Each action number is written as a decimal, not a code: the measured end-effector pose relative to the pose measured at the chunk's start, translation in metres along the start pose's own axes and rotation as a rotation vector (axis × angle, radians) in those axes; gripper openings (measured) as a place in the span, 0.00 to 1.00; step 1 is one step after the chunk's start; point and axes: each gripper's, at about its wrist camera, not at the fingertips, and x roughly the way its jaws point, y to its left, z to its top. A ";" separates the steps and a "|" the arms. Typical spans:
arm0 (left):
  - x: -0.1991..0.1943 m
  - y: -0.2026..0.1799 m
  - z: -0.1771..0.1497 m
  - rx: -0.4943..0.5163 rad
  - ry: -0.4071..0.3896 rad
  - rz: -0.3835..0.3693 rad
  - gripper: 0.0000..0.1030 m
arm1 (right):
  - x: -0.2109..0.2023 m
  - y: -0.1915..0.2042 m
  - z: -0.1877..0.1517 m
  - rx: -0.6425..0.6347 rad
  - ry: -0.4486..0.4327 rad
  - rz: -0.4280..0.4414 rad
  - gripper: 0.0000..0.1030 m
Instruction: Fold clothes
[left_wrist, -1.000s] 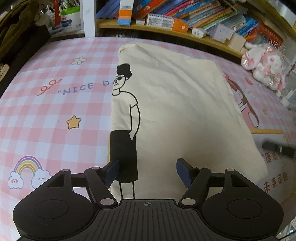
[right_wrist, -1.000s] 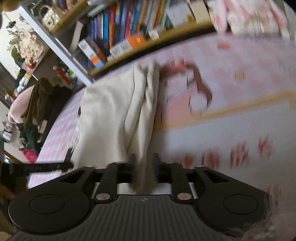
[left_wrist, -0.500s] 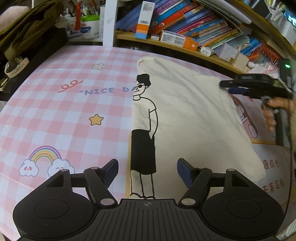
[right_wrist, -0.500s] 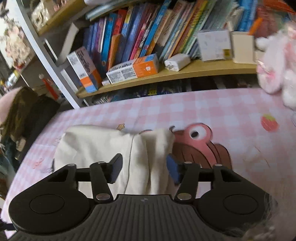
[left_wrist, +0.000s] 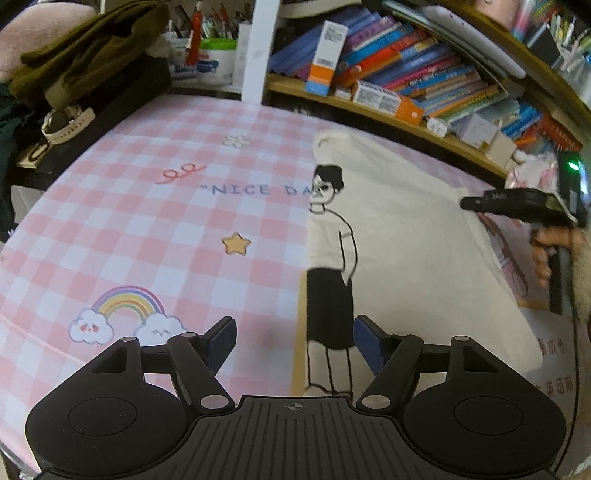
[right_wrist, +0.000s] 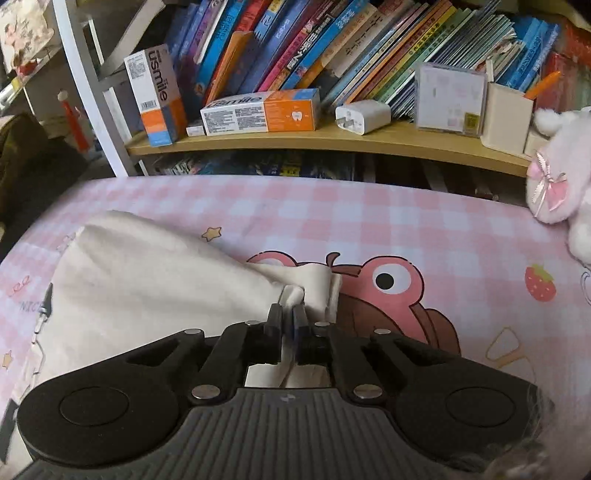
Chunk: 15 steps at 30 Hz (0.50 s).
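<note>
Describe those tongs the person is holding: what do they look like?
Both tongs, left and right, are matte black plastic: a ribbed centre plate, two round discs, hinged linkage arms with silver pins, and dark blue pads. A thin black cable hangs by the right handle.

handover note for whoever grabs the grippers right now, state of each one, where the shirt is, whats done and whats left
Right gripper: jaws closing on a bunched corner of the cream t-shirt, cloth pinched between the fingers, at the edge beside the pink cartoon print.
Left gripper: open, holding nothing, hovering over the near end of the shirt where the printed figure's legs are.
The shirt lies on the pink checked cloth, one side already folded over so the printed figure sits at the left fold edge.
Left to do: probably take the near end with the left gripper, then fold the shirt across its length and flatten it.
</note>
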 end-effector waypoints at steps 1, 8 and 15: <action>0.000 0.002 0.002 -0.004 -0.006 -0.002 0.69 | -0.005 0.000 0.000 0.007 -0.006 0.005 0.17; 0.016 0.014 0.049 -0.011 -0.060 -0.092 0.69 | -0.092 0.019 -0.043 0.044 -0.030 0.112 0.32; 0.076 0.033 0.113 -0.177 -0.031 -0.292 0.65 | -0.144 0.058 -0.120 0.074 0.048 -0.002 0.31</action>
